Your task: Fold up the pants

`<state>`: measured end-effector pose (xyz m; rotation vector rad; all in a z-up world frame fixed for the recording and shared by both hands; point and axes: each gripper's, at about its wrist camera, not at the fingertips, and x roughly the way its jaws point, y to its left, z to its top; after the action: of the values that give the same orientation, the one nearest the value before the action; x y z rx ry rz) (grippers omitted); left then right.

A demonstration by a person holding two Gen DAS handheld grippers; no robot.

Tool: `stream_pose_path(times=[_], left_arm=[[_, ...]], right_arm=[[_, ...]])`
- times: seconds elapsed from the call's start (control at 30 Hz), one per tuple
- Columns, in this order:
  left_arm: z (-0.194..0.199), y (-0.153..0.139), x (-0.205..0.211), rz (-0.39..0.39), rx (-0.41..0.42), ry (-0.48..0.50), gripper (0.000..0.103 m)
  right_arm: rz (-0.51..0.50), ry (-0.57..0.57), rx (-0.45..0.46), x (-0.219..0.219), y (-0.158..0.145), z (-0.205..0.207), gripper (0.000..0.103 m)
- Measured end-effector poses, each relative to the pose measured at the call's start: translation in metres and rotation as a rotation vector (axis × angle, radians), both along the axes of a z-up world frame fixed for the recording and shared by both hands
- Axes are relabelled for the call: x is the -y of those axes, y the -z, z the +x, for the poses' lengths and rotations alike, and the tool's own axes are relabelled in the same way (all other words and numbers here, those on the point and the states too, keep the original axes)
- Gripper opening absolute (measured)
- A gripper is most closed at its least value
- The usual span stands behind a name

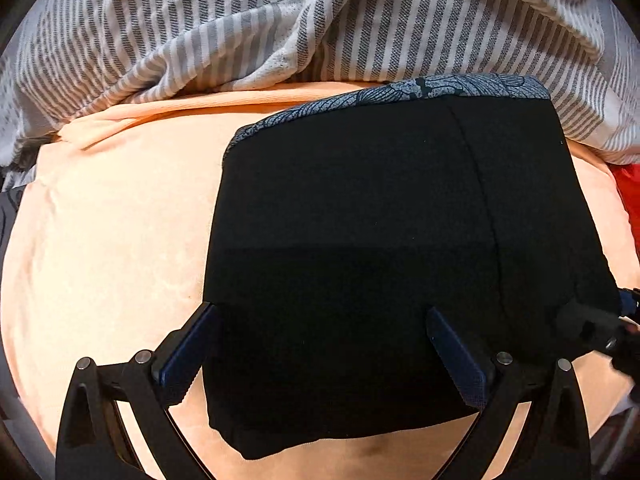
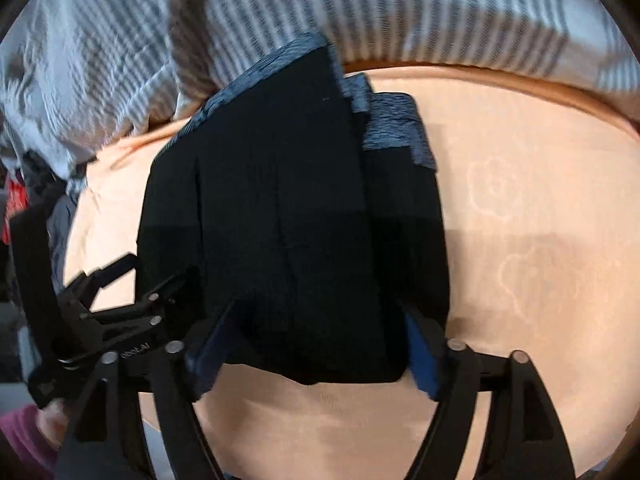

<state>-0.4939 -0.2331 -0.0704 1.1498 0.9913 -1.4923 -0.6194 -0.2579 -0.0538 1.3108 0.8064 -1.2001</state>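
The black pants (image 1: pixel 360 240) lie folded into a compact rectangle on the peach sheet (image 1: pixel 112 220), with a blue-grey patterned waistband (image 1: pixel 400 94) at the far edge. My left gripper (image 1: pixel 324 320) is open, its fingers spread over the near left part of the pants. In the right wrist view the pants (image 2: pixel 280 200) show the patterned band (image 2: pixel 396 136) at the far right. My right gripper (image 2: pixel 320 320) is open, its fingers straddling the near edge. The left gripper (image 2: pixel 120 304) shows at the left of this view.
A grey and white striped blanket (image 1: pixel 280 20) is bunched along the far side of the bed. A red item (image 1: pixel 628 196) lies at the right edge. Bare peach sheet (image 2: pixel 540 240) extends to the right of the pants. A hand in a pink sleeve (image 2: pixel 24 432) holds the left gripper.
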Motion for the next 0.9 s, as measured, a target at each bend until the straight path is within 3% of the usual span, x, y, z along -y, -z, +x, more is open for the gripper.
stream_pose_path(times=[0.3, 0.9], left_arm=[[0.000, 0.003, 0.004, -0.015, -0.024, 0.030, 0.103], [0.001, 0.005, 0.016, 0.014, -0.038, 0.096, 0.103]], right_arm=[[-0.010, -0.001, -0.032, 0.001, 0.003, 0.008, 0.094], [-0.018, 0.147, -0.038, 0.002, 0.008, 0.007, 0.099]])
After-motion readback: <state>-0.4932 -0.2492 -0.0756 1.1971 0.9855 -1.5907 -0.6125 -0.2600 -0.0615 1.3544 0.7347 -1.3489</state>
